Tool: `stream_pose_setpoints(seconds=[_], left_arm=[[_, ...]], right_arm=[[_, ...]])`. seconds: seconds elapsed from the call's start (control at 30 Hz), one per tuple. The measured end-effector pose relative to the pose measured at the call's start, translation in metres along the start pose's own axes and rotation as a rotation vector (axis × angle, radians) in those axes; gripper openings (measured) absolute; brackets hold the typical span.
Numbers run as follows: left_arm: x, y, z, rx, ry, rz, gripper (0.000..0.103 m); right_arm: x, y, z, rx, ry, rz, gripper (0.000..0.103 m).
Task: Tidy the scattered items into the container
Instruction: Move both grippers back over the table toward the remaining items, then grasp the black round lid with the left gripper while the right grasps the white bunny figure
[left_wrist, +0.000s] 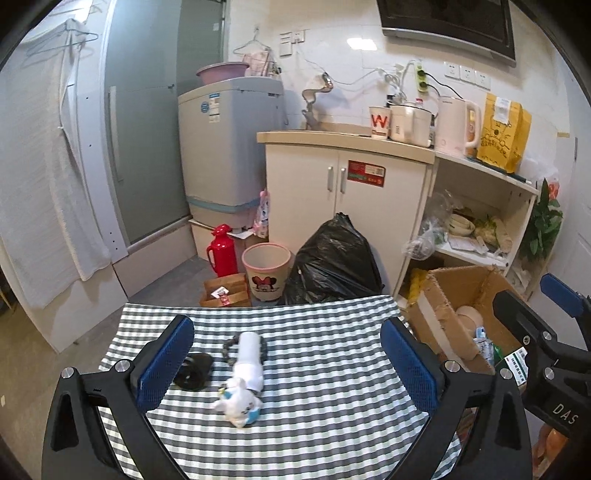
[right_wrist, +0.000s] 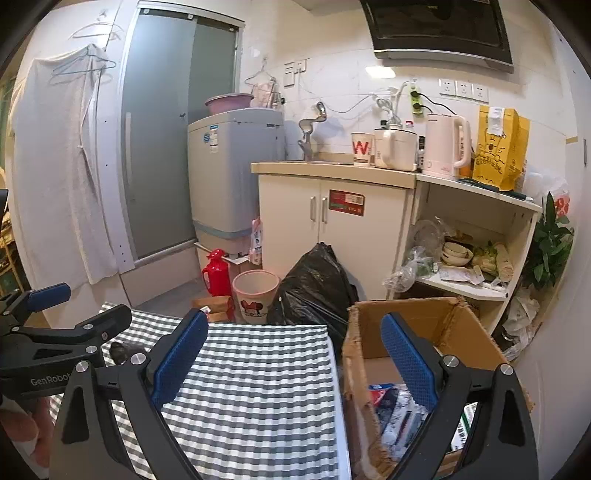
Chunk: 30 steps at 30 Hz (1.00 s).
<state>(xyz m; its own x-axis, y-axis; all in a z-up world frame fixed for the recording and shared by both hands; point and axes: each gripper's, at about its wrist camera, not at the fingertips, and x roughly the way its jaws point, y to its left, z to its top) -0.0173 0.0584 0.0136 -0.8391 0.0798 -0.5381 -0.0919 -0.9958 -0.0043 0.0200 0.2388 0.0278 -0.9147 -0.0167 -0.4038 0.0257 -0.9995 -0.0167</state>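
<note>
Green-and-white checked tablecloth (left_wrist: 314, 354) filled the lower centre of the left wrist view. The cardboard box (right_wrist: 424, 325), the container, sat at lower right of the right wrist view, just beside the cloth's edge, with packets already inside.

Three items lay scattered at lower centre-left of the left view: a white bottle (left_wrist: 249, 360) on its side, a small white plush toy (left_wrist: 238, 402) touching its near end, and a black coiled item (left_wrist: 194, 369) just beside the left finger.

Judgement: the plush or bottle looked the next pick. The jaws should straddle one item alone, come down square to the cloth, and close on its middle, or the neighbour gets dragged along.

Left gripper (left_wrist: 284, 362) was spread wide, nothing between the pads, aimed level over the items. Right gripper (right_wrist: 295, 358) was likewise agape and empty, one finger over the cloth, the other over the box mouth.
</note>
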Motion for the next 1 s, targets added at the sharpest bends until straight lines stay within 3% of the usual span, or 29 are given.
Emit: stream_pose_setpoints(seconds=[0.53,1.0], left_arm=[[-0.001,0.065,-0.006,-0.053,0.002,0.050,0.103],[0.031,0.111,-0.021,-0.097,0.064,0.101,0.103]], right_arm=[[0.014,0.061,0.000,-0.055,0.023,0.054,0.095],[0.049,0.102,-0.013,-0.101,0.080,0.116,0.095]])
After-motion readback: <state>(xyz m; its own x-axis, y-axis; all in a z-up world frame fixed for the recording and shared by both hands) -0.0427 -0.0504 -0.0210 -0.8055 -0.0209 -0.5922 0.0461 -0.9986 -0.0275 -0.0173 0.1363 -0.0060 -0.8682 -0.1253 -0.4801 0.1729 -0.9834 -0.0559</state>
